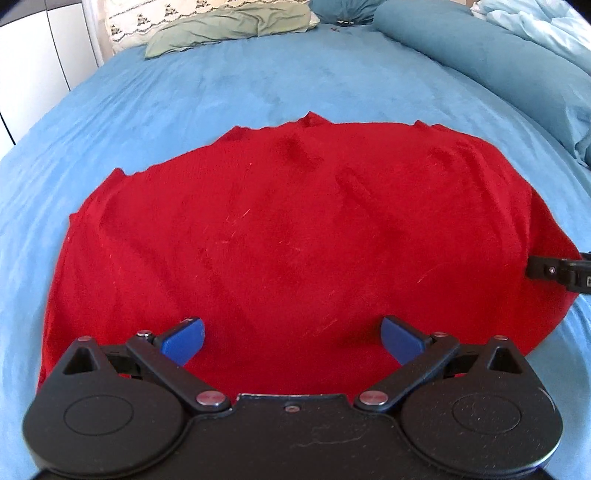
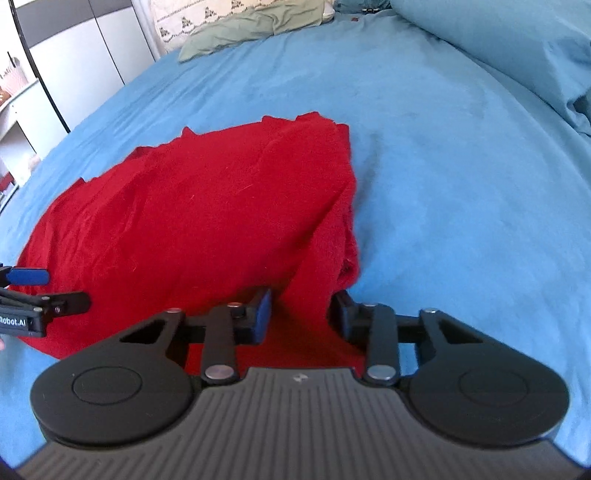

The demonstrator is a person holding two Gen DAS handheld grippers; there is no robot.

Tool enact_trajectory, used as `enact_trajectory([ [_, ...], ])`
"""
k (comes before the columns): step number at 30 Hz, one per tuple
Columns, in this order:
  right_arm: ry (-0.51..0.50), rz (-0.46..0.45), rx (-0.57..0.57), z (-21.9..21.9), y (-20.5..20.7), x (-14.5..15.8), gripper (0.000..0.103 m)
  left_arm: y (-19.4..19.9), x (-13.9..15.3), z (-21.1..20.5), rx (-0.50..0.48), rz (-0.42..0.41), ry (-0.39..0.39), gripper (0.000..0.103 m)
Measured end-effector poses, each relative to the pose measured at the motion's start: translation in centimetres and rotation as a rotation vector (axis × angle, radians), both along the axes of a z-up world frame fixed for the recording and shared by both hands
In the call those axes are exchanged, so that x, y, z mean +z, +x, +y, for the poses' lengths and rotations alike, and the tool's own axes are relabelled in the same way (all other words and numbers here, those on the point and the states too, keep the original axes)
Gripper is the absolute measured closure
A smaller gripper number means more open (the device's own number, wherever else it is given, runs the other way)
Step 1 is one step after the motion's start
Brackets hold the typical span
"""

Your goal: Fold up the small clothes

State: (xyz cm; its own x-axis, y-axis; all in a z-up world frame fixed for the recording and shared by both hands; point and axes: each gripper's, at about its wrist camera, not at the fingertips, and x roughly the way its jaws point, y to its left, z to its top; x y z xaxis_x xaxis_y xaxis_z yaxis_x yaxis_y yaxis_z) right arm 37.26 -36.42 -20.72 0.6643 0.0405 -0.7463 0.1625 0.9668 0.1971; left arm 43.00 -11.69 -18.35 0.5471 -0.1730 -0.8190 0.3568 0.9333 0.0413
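Observation:
A red garment (image 1: 280, 236) lies spread on the blue bed sheet (image 1: 258, 85); it also shows in the right wrist view (image 2: 192, 221). My left gripper (image 1: 291, 338) is open, its blue pads wide apart over the garment's near edge, holding nothing. My right gripper (image 2: 301, 314) is partly closed around the garment's near right corner, which rises as a fold between its pads. The right gripper's tip (image 1: 554, 271) shows at the garment's right edge in the left wrist view. The left gripper (image 2: 33, 291) shows at the left in the right wrist view.
A green cloth (image 1: 229, 27) and a patterned pillow (image 1: 125, 18) lie at the bed's far end. A teal duvet (image 1: 480, 59) is piled along the right. White cabinets (image 2: 74, 55) stand to the left of the bed.

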Motion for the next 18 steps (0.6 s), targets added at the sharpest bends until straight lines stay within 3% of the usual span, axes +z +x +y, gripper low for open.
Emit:
enact_trajectory([
  [1, 0.003, 0.006, -0.003, 0.0, 0.2, 0.1, 0.071, 0.0, 0.0, 0.2, 0.004, 0.0, -0.004, 0.0],
  [3, 0.009, 0.018, -0.018, -0.1, 0.5, 0.7, 0.077, 0.2, 0.1, 0.4, 0.005, 0.007, -0.009, 0.0],
  [6, 0.006, 0.007, -0.035, 0.5, 0.8, 3.3, 0.078, 0.0, 0.8, 1.4, 0.003, 0.009, -0.012, 0.0],
  [10, 0.023, -0.096, 0.017, 3.6, 2.3, 9.5, 0.079, -0.5, 2.3, 4.3, 0.012, -0.007, -0.021, 0.0],
  [14, 0.042, -0.172, 0.162, 10.8, 5.3, 14.8, 0.079, -1.2, 3.9, 8.6, 0.041, -0.023, -0.033, 0.0],
  [18, 0.004, -0.133, 0.395, 21.3, 8.5, 14.4, 0.079, -2.5, 4.6, 13.7, 0.078, -0.031, -0.034, 0.0],
])
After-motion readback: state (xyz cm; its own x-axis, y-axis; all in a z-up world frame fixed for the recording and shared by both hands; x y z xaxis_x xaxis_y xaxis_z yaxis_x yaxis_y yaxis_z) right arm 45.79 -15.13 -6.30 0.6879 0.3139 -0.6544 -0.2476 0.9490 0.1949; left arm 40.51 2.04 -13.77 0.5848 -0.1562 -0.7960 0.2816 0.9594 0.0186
